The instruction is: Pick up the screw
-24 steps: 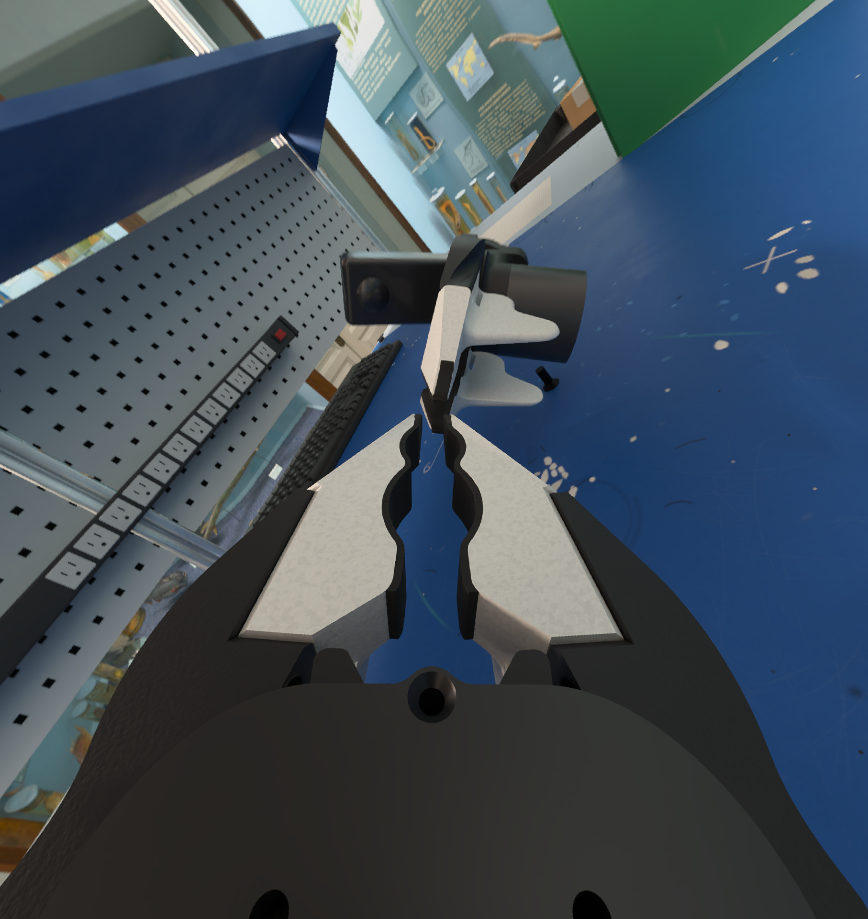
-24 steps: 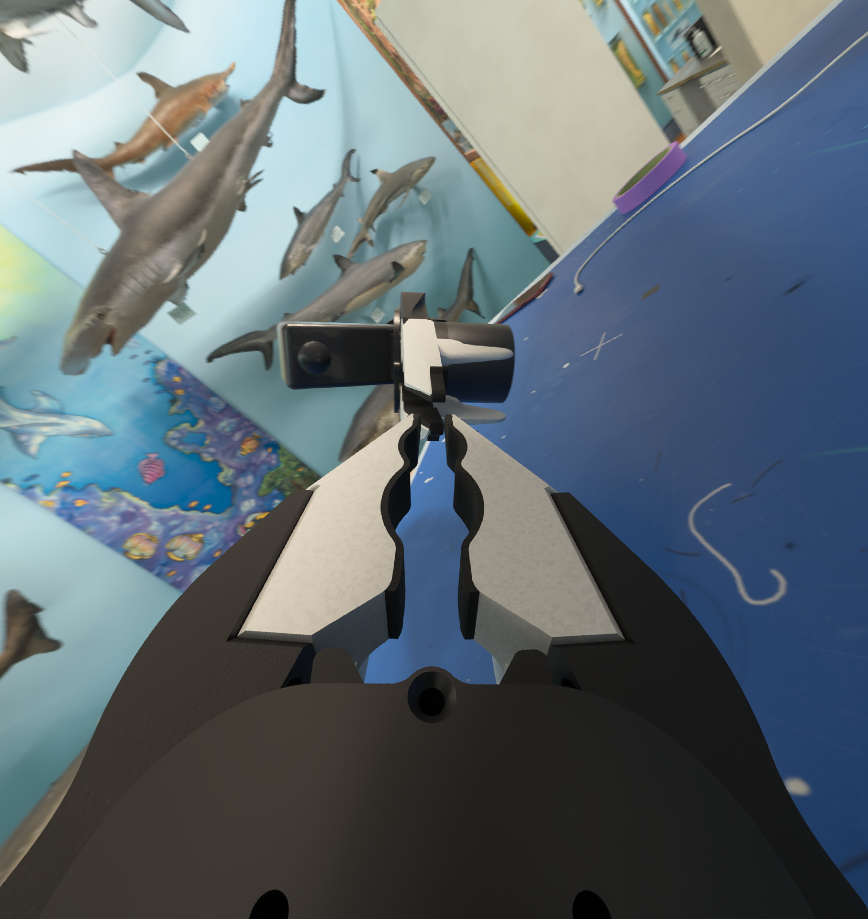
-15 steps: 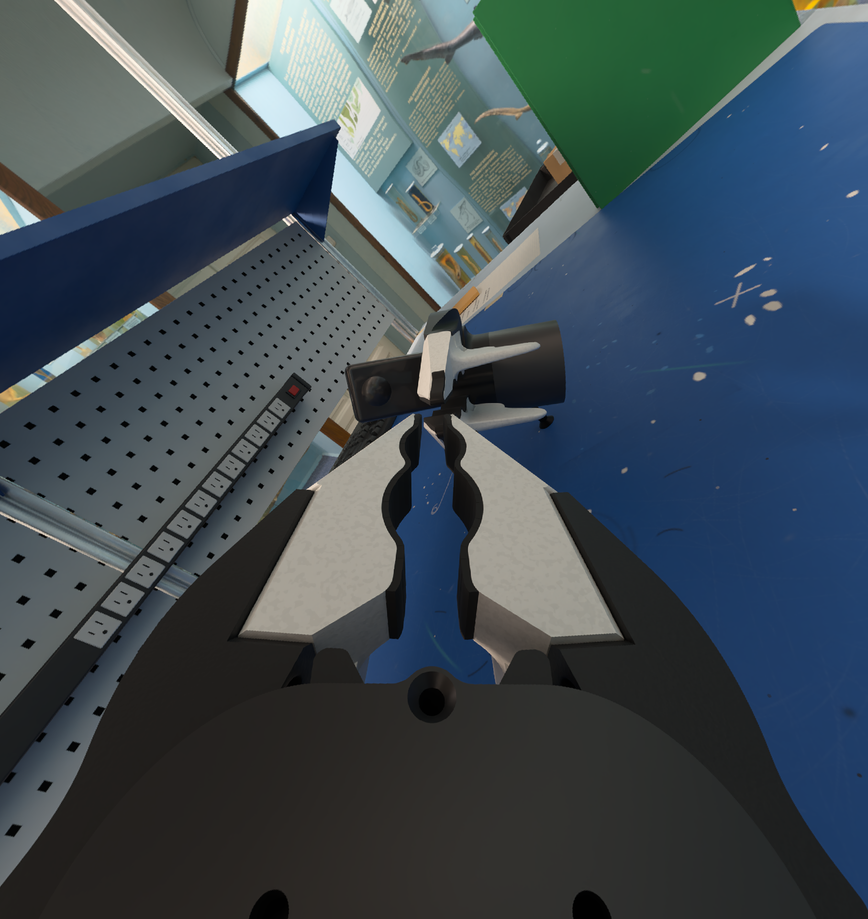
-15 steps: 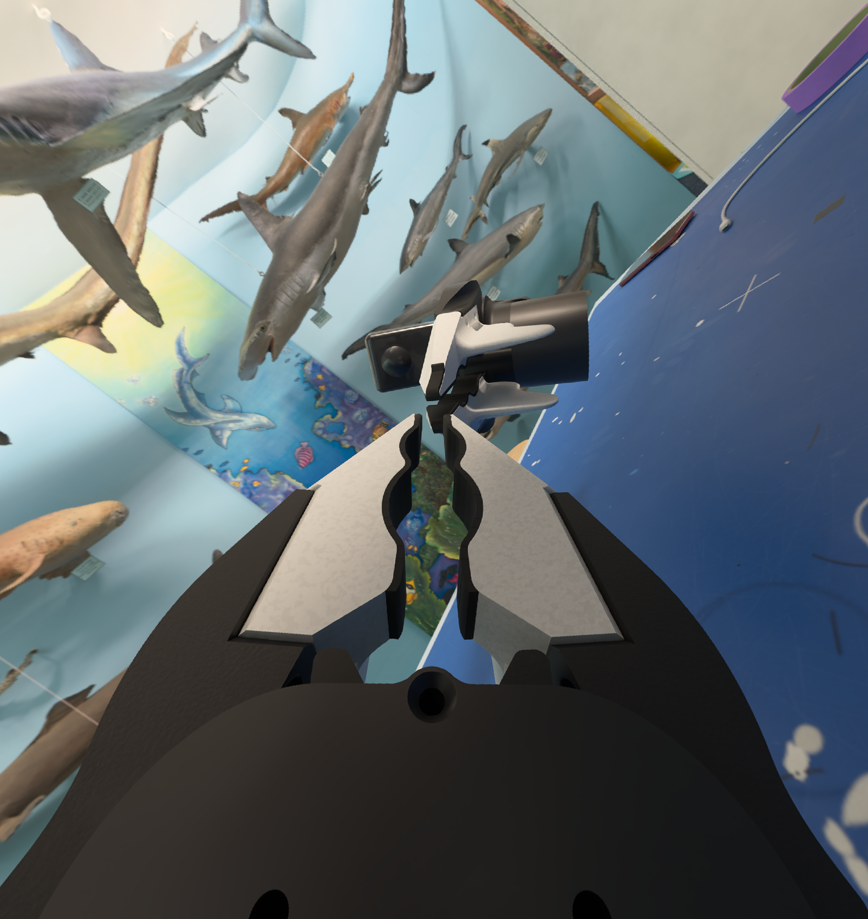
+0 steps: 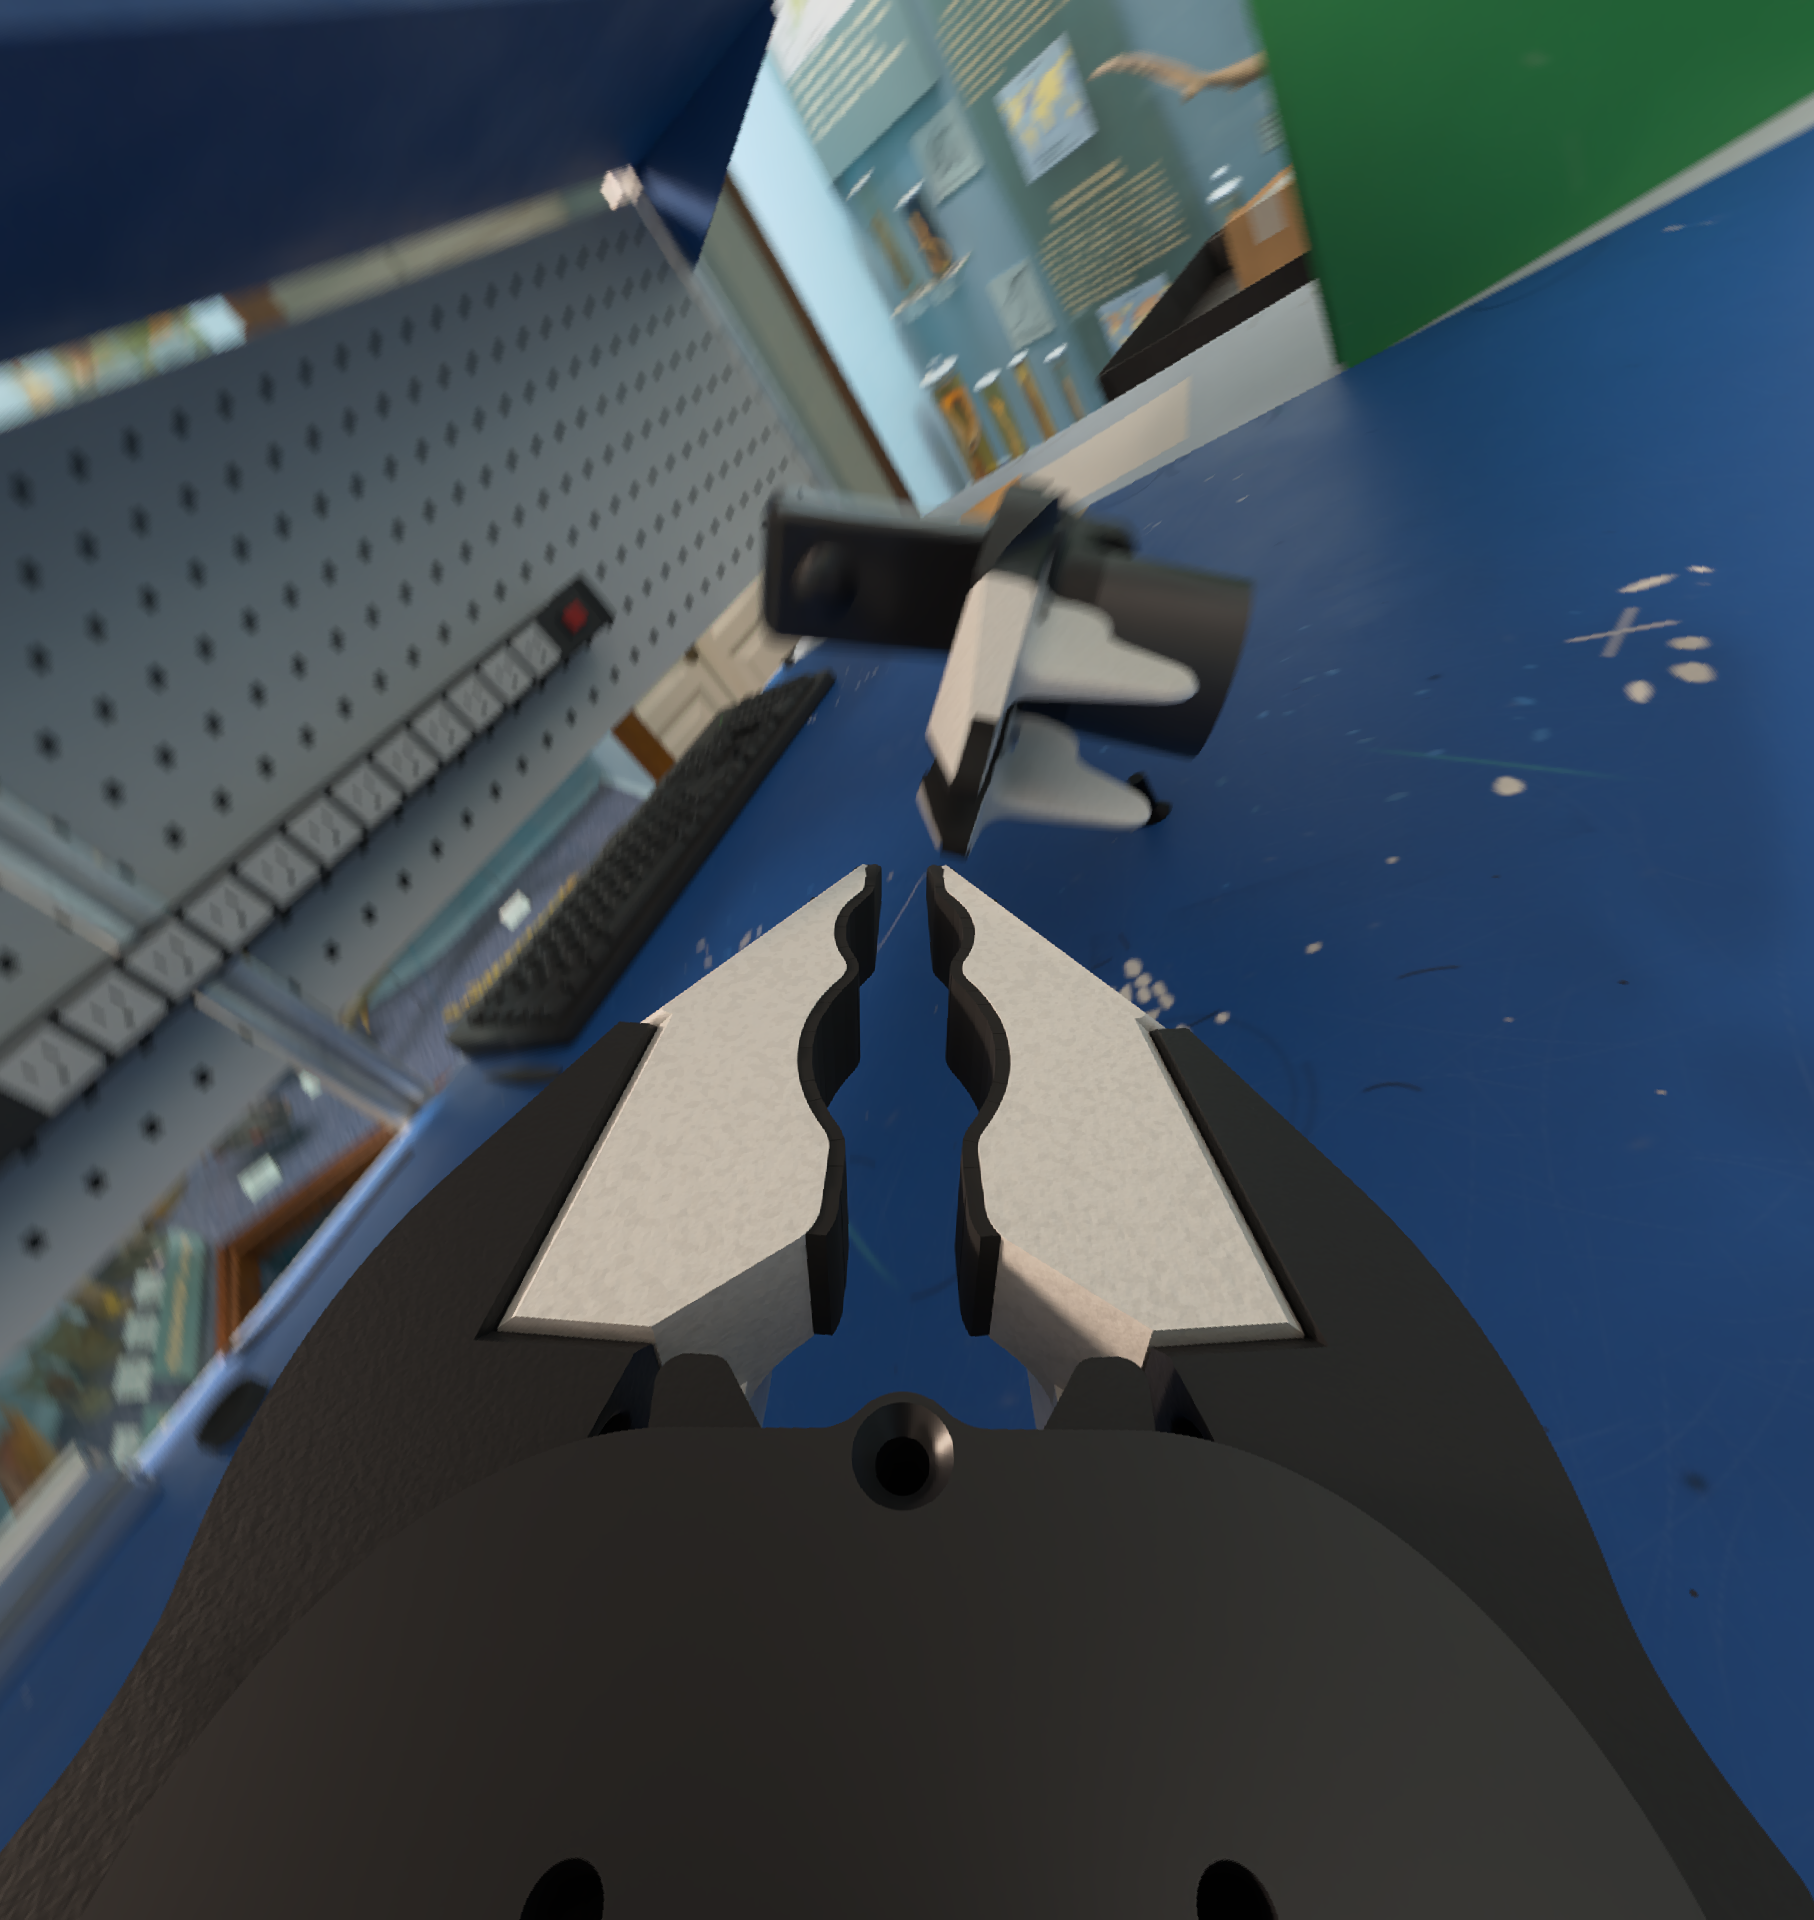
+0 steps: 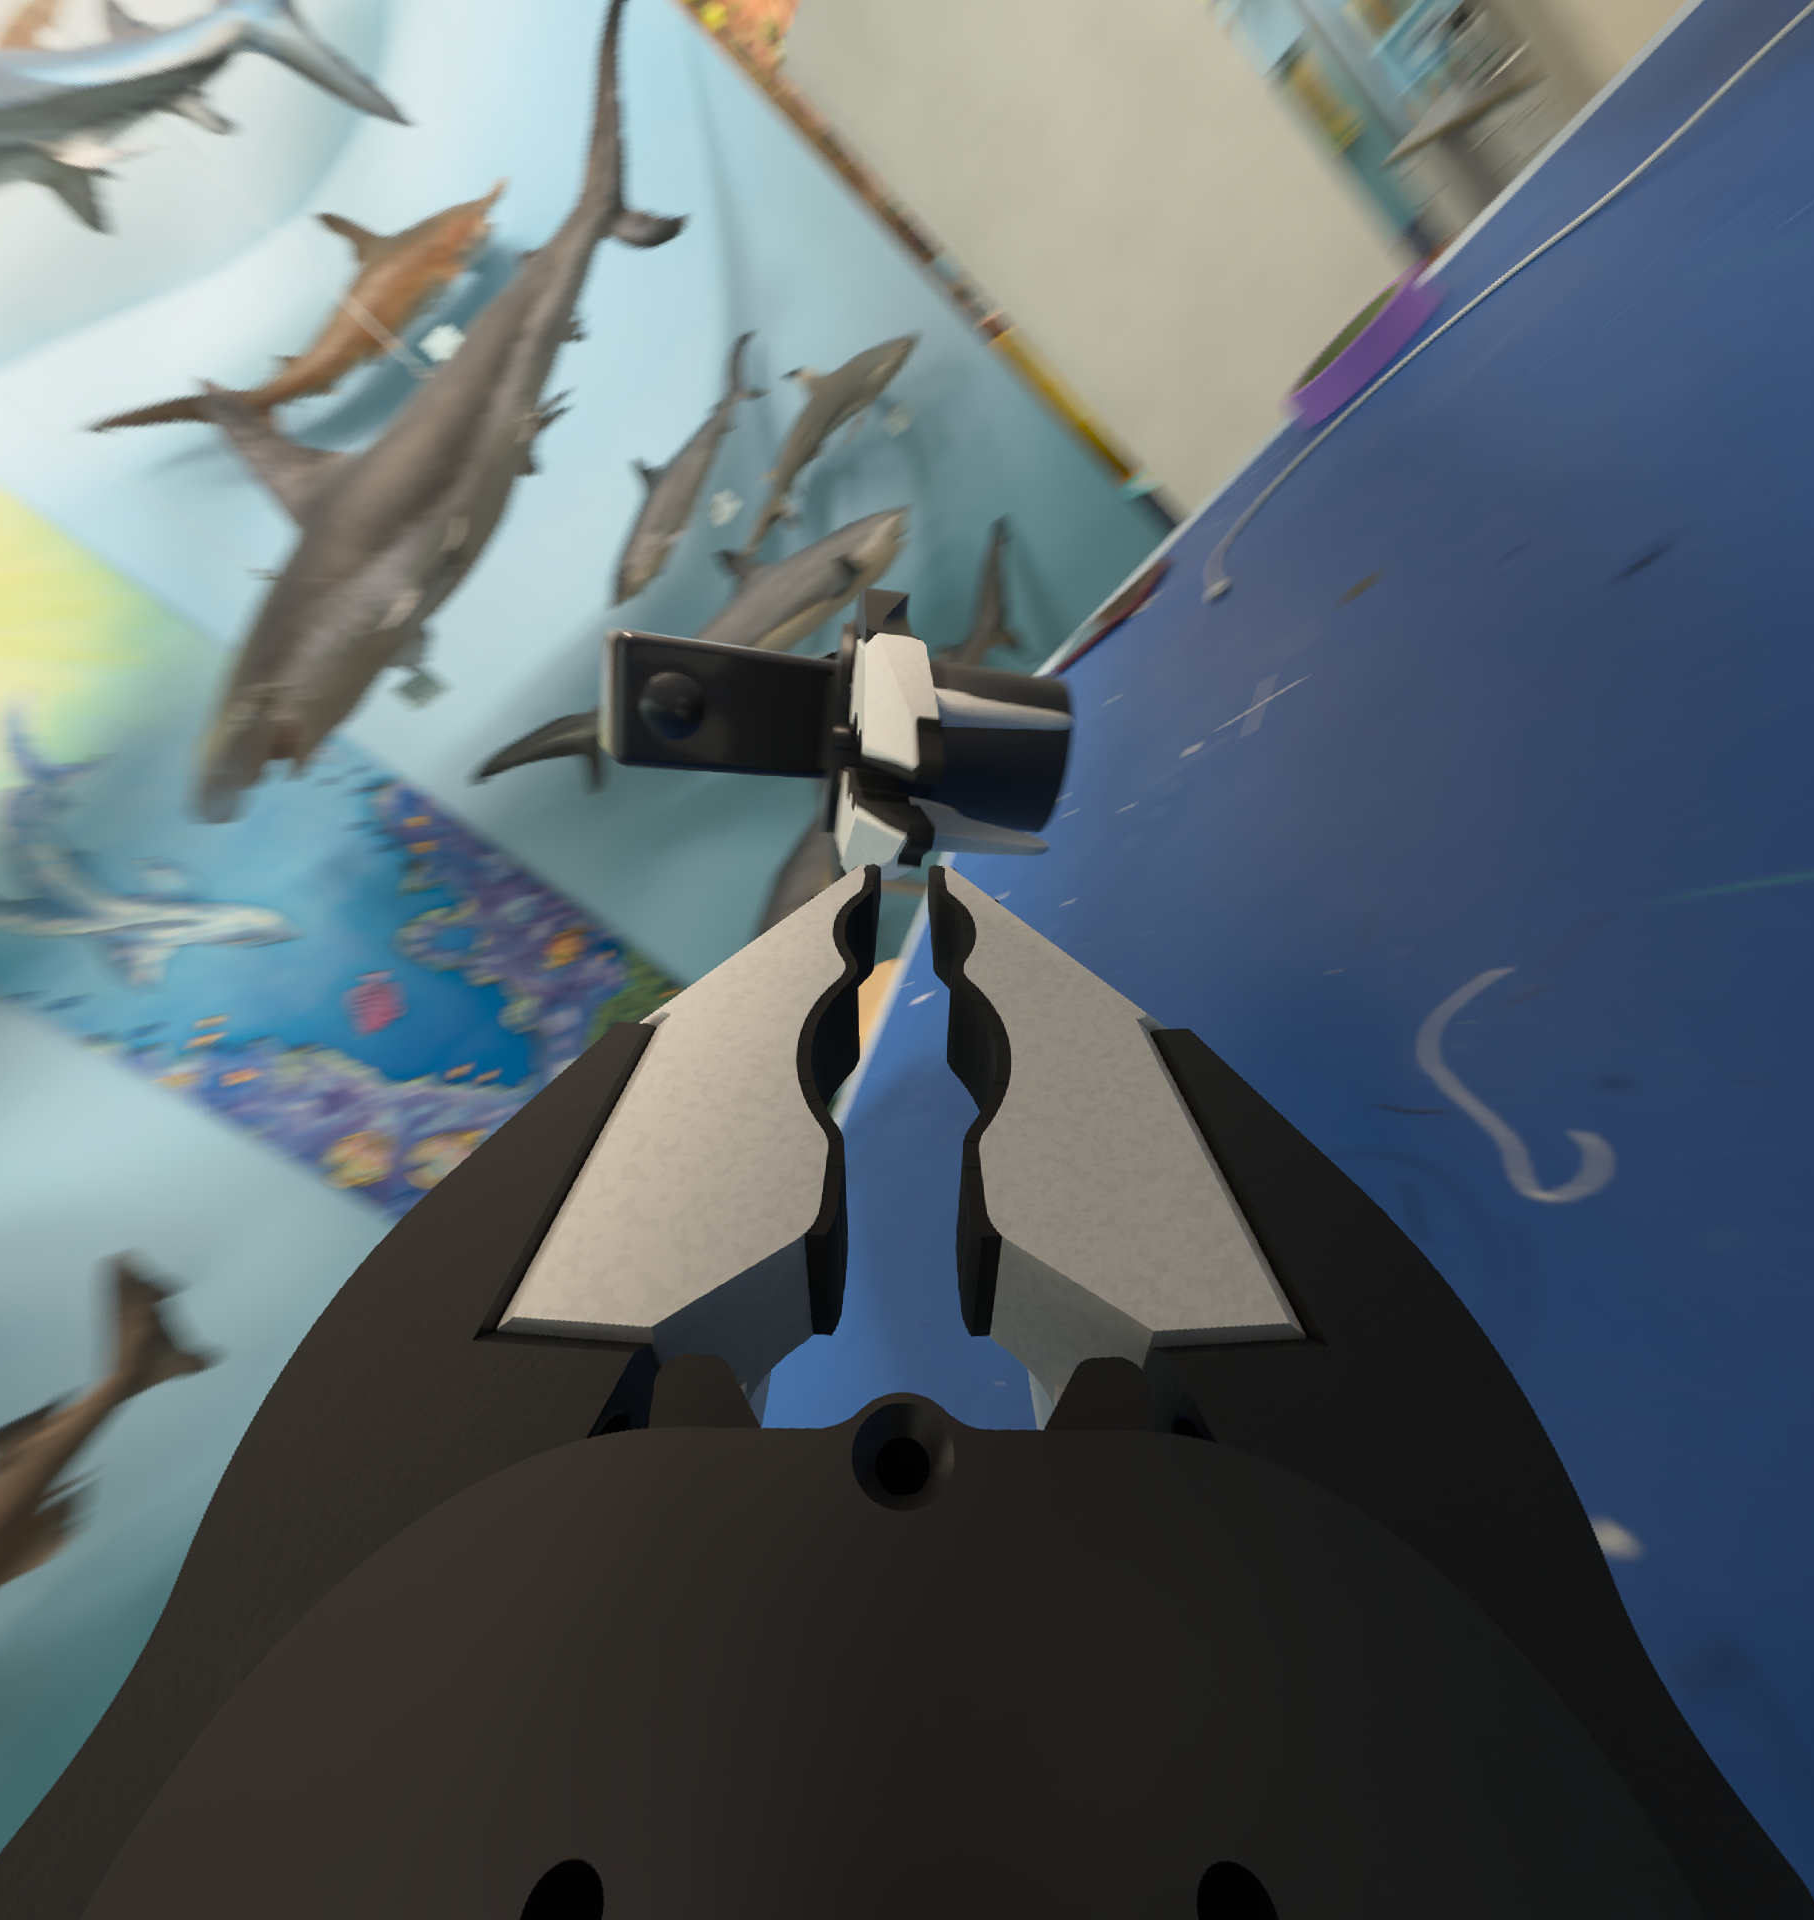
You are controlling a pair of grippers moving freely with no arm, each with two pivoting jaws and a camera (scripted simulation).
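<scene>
The screw is small and black. It lies on the blue table, just behind the right gripper's lower finger in the left wrist view. My left gripper has its fingers almost together, with nothing between them. It points at the right gripper, which hovers close ahead, tips toward me, also shut and empty. In the right wrist view my right gripper faces the left gripper, tips nearly meeting. The screw does not show there.
A black keyboard lies along the table's left edge under a grey pegboard with a power strip. A green panel stands at the far end. A purple tape roll and a white cable lie far off.
Both grippers have swung, and the views are blurred. In the left wrist view the right gripper looks larger and nearer than half a second ago. The screw stays on the table.
</scene>
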